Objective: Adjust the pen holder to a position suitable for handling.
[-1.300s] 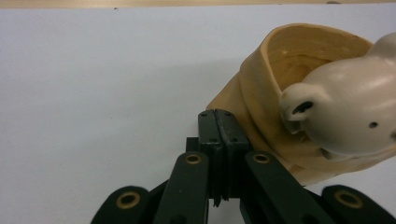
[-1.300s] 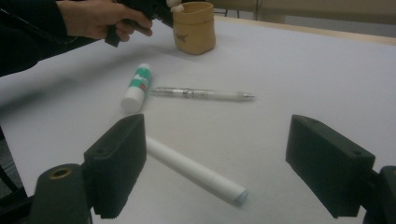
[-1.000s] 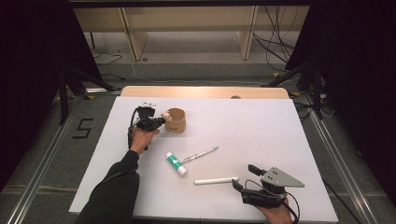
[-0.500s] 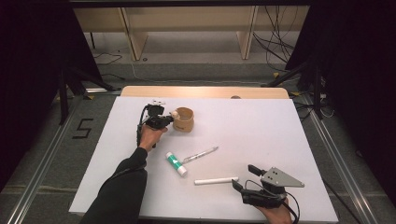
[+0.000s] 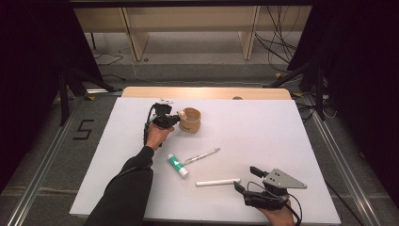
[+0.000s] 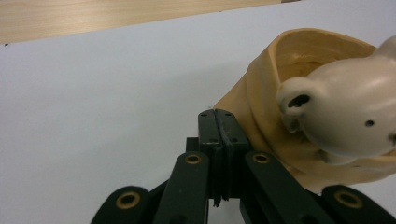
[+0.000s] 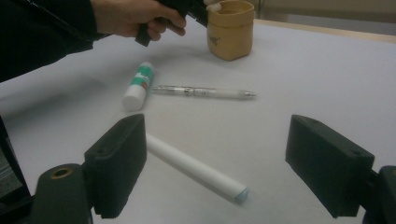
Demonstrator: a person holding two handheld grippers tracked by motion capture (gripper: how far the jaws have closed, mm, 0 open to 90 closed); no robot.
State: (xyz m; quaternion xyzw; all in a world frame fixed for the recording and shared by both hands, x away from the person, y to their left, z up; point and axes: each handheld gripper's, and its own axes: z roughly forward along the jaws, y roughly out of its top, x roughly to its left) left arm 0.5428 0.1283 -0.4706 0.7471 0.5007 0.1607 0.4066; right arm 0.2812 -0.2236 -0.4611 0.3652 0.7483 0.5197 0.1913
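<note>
White sheeting covers the table [image 5: 291, 141], with a strip of bare wood along the far edge and dark curtains on both sides. Over on the left, the left gripper [image 5: 170, 120] sits right beside the tan cup [image 5: 190, 120], its fingers pressed flat together with nothing between them. From the left gripper view the closed tips are just next to the cup's wall, and a pale bear-shaped figure [image 6: 345, 112] perches on the cup's rim. Nearer, mid-table, a glue stick [image 5: 178, 165] with a green label lies beside a clear pen [image 5: 202, 156], close together. Nearer again, a white chalk-like stick [image 5: 218, 182] lies flat. At the near right, the right gripper [image 5: 247, 181] rests low, fingers spread wide apart, empty, with the white stick's end just ahead of them, lying near the left finger in the right gripper view.
</note>
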